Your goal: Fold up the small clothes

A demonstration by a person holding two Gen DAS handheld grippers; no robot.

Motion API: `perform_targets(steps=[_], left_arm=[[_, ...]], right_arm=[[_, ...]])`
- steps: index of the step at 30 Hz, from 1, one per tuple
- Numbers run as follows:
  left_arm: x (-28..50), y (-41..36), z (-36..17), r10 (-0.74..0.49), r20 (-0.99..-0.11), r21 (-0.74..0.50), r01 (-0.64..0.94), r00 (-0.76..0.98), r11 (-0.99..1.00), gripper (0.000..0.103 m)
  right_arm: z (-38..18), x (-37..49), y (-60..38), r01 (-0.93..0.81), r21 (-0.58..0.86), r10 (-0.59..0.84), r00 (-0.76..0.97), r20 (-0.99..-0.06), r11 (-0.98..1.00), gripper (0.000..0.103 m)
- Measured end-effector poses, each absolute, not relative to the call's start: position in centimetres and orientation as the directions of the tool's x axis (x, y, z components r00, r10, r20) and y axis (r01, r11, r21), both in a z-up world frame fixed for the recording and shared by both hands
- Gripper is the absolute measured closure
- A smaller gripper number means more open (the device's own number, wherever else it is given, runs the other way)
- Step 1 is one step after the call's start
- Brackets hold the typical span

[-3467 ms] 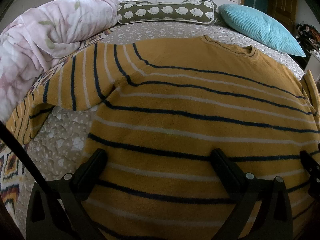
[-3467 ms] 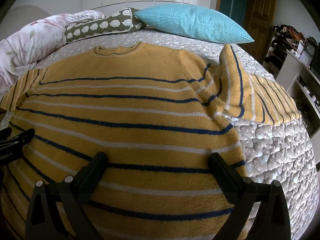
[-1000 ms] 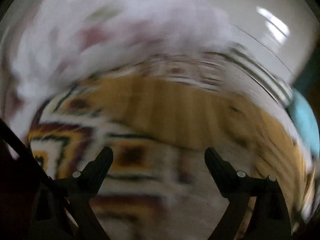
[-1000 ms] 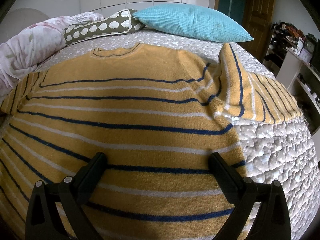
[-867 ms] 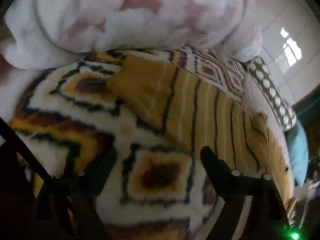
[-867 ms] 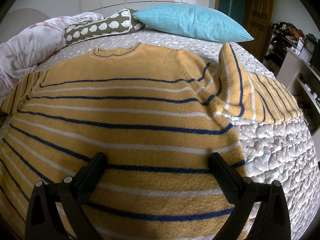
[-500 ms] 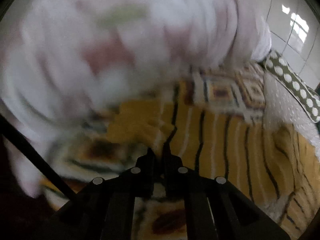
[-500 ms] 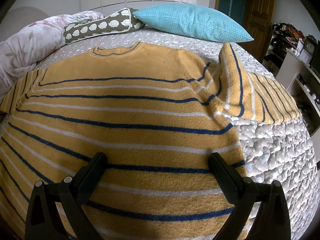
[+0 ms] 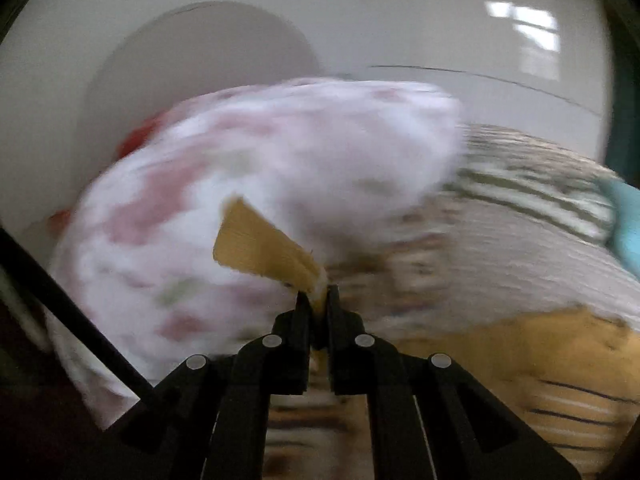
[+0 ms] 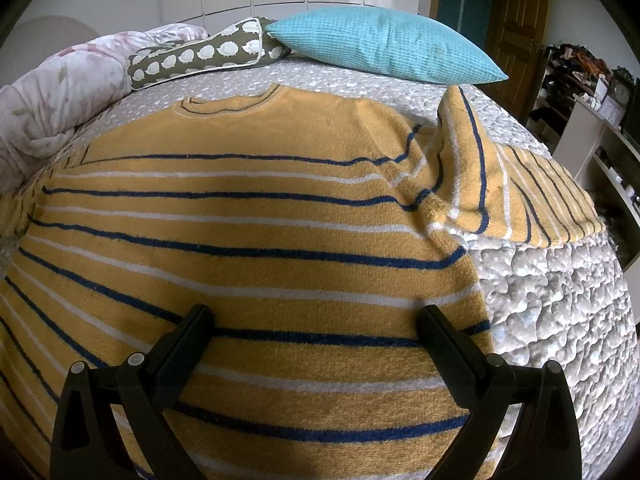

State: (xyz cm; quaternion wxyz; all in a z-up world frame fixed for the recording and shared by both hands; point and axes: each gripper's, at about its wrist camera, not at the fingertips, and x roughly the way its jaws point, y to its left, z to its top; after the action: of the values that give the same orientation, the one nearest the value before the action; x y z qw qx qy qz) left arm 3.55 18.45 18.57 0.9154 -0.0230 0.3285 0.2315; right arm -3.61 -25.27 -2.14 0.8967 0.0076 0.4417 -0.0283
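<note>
At the bottom of its view, the left gripper (image 9: 316, 300) pinches the sweater's cuff (image 9: 260, 246), which stands up against the blurred pink quilt (image 9: 248, 160). The right gripper (image 10: 314, 320) hovers low with jaws spread over the striped yellow sweater (image 10: 256, 200), flat on the bed (image 10: 560, 300); behind lies a blue pillow (image 10: 384, 44). No writing is readable.

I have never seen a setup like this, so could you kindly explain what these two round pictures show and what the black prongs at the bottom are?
A person holds a two-finger claw in each hand, each carrying a fisheye camera looking along its fingers. The blurred picture is from the left claw, shut on the cuff of the yellow striped sweater's sleeve and lifting it in front of a floral duvet. The sharp picture is from the right claw, open and empty over the sweater's body, which lies flat on a quilted bedspread. Behind it lie a teal pillow and a hedgehog-print bolster.
</note>
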Motion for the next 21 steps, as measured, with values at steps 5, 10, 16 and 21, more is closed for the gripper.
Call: perform_targets(steps=[5, 10, 16, 21], left_arm=[[5.8, 2.5, 18.6, 0.08, -0.633, -0.006, -0.109, 0.77, 0.994, 0.097], [5.3, -11.5, 17.1, -0.206, -0.664, -0.108, 0.181, 0.718, 0.978, 0.097], [2.4, -14.0, 15.2, -0.285, -0.669, -0.174, 0.229, 0.687, 0.958, 0.076], [-0.5, -8.4, 15.1, -0.266, -0.66, -0.13, 0.243, 0.703, 0.961, 0.034]], right_arm=[[2.1, -6.5, -28.0, 0.047, 0.146, 0.07, 0.707, -0.704, 0.988, 0.017], [4.7, -9.9, -32.1, 0.139, 0.136, -0.022, 0.774, -0.633, 0.981, 0.017], [2.4, -11.9, -33.6, 0.133, 0.128, -0.011, 0.734, -0.679, 0.983, 0.017], [2.0, -12.0, -32.0, 0.088, 0.14, 0.03, 0.74, -0.672, 0.986, 0.017]])
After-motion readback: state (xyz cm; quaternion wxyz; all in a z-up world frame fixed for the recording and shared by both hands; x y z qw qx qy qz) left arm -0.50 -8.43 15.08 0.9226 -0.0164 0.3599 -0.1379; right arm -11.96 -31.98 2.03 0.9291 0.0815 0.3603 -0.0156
